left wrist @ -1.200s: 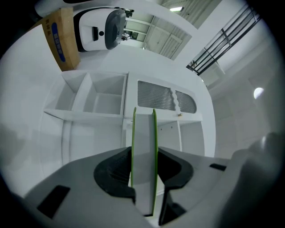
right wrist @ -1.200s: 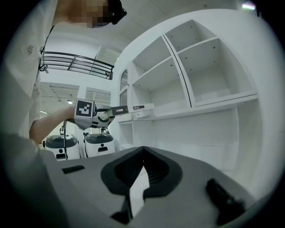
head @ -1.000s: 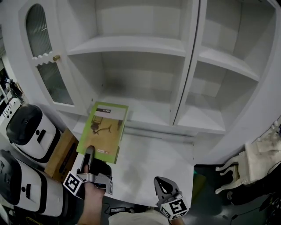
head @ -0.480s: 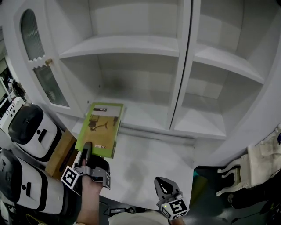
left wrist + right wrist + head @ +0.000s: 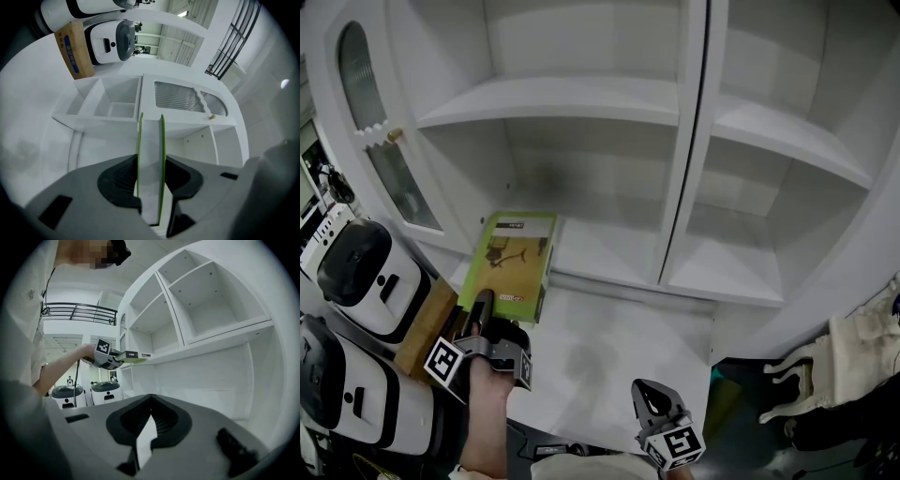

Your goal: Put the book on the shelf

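The green book (image 5: 511, 262) lies flat in my left gripper (image 5: 483, 314), which is shut on its near edge. Its far end reaches over the front of the white cabinet's bottom shelf (image 5: 609, 248), at the left side. In the left gripper view the book (image 5: 150, 154) stands edge-on between the two pads (image 5: 123, 180), which press its covers. My right gripper (image 5: 654, 401) hangs low at the near edge of the head view, shut and holding nothing. The right gripper view shows its own tips (image 5: 150, 398) touching, and the left gripper (image 5: 105, 357) with the book (image 5: 131, 356) at the shelf front.
The cabinet door (image 5: 380, 141) with a glass pane and brass knob stands open at the left. Two white robots (image 5: 361, 272) and a cardboard box (image 5: 427, 323) sit left of the white ledge (image 5: 619, 347). An ornate white chair (image 5: 853, 342) is at the right.
My left gripper has carried the book forward and a little left, toward the bottom shelf. The right gripper has stayed low at the near edge.
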`<state>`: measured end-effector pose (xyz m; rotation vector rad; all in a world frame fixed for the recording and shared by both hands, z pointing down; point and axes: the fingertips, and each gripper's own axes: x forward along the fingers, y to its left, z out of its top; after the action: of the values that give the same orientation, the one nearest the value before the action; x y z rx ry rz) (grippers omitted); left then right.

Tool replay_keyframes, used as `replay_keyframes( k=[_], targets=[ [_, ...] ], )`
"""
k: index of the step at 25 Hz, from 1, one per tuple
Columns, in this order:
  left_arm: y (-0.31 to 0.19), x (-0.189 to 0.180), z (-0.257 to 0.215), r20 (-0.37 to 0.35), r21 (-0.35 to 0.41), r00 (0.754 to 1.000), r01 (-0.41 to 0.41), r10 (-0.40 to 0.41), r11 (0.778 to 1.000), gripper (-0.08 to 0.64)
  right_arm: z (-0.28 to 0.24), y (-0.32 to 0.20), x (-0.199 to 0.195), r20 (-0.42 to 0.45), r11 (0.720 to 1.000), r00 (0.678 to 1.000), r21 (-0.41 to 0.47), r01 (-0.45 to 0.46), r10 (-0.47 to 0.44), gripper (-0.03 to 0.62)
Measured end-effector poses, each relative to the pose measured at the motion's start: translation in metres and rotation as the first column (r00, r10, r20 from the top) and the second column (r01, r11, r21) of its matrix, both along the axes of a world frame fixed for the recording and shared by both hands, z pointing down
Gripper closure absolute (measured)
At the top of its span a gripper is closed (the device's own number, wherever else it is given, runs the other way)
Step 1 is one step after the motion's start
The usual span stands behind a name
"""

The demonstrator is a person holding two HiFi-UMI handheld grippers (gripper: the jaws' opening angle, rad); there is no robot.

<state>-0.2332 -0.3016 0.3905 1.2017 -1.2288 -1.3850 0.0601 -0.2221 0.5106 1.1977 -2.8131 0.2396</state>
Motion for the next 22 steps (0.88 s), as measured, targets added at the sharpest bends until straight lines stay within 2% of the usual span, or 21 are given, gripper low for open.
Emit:
replay_keyframes(
  k=[13,22],
  targets=[
    [-0.047,-0.005,-0.001,-0.029,-0.030,1.000,0.004,-0.005,1.000,0.423,0.005,-0.013,0.016,0.004,0.999,0.999,-0.009,-0.032,0.032,0.580],
    [-0.071,-0.017,0.002,0.001,-0.064,0.999,0.036,-0.036,0.997,0.425,0.008,-0.017,0.019,0.006,0.999,0.999,-0.026,-0.037,0.037,0.580]
  ],
)
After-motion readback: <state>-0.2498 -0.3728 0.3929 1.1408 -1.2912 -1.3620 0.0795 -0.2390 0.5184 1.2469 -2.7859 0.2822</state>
